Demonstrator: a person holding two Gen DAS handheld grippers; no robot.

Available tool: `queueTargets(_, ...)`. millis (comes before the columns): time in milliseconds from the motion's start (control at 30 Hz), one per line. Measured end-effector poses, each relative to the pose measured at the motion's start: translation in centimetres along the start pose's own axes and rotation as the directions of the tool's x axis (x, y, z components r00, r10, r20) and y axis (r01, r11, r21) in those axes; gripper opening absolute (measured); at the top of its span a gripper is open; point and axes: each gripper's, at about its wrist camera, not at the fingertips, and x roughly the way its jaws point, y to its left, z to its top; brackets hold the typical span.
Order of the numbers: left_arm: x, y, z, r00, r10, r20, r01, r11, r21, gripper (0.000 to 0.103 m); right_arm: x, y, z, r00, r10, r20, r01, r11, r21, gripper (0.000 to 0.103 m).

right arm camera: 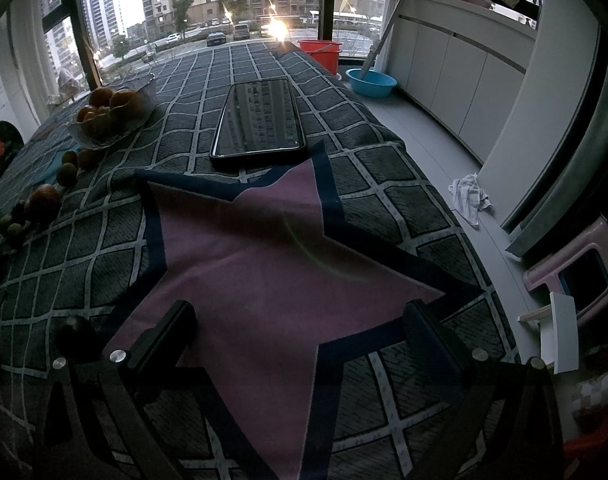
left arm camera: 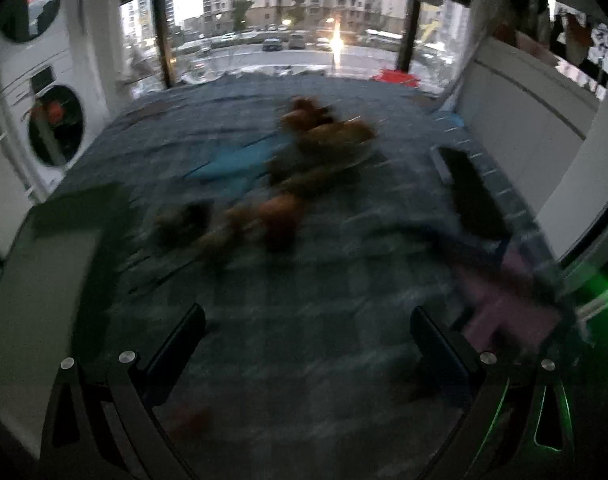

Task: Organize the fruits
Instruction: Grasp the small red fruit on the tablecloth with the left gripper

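A glass bowl point(right arm camera: 138, 118) holding several orange fruits point(right arm camera: 122, 100) stands at the left of the checked tablecloth point(right arm camera: 383, 184). Small brownish-green fruits point(right arm camera: 66, 173) and a reddish fruit point(right arm camera: 44, 196) lie loose in front of it. The left wrist view is motion-blurred: the bowl point(left arm camera: 361, 156) and the loose fruits point(left arm camera: 280, 216) show as smears mid-table. My left gripper point(left arm camera: 307, 336) is open above the cloth with nothing between its fingers. Over a purple mat point(right arm camera: 264, 248) my right gripper point(right arm camera: 300, 320) is open, also holding nothing.
A black phone point(right arm camera: 260, 120) lies screen-up beyond the purple mat. A dark round fruit point(right arm camera: 78, 334) sits by my right gripper's left finger. Off the table's right edge are a red bucket point(right arm camera: 319, 54), a blue basin point(right arm camera: 371, 82), white cabinets and a pink stool point(right arm camera: 575, 264).
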Motion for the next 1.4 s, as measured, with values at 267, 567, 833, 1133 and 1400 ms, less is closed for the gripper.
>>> queueTargets(267, 1.1, 4.7, -4.8, 0.992, 0.065, -0.109, -0.073, 0.995, -0.067, 0.103, 0.0, 0.0, 0.0, 1.0, 0.001, -0.002, -0.001, 1.0, -0.004, 0.103)
queueTargets(567, 1.7, 5.1, -6.7, 0.998, 0.035, -0.058, -0.041, 0.994, -0.103, 0.103, -4.5, 5.5, -0.3, 0.98, 0.185, 0.07, -0.165, 0.962, -0.219, 0.103)
queueTargets(833, 1.5, 5.6, -5.8, 0.991, 0.033, -0.13, -0.045, 0.995, -0.089, 0.098, -2.0, 10.1, -1.5, 0.971, 0.235, -0.048, -0.239, 0.923, -0.301, 0.075)
queueTargets(1133, -0.3, 6.4, -6.1, 0.993, -0.082, -0.08, 0.073, 0.991, -0.112, 0.023, -4.0, 9.2, -2.0, 0.943, 0.331, -0.04, -0.33, 0.906, -0.266, 0.03)
queueTargets(1400, -5.0, 8.1, -4.9, 0.996, -0.085, 0.023, 0.087, 0.992, -0.094, 0.023, -4.8, 9.4, -1.8, 0.927, 0.367, -0.076, -0.374, 0.892, -0.252, 0.03)
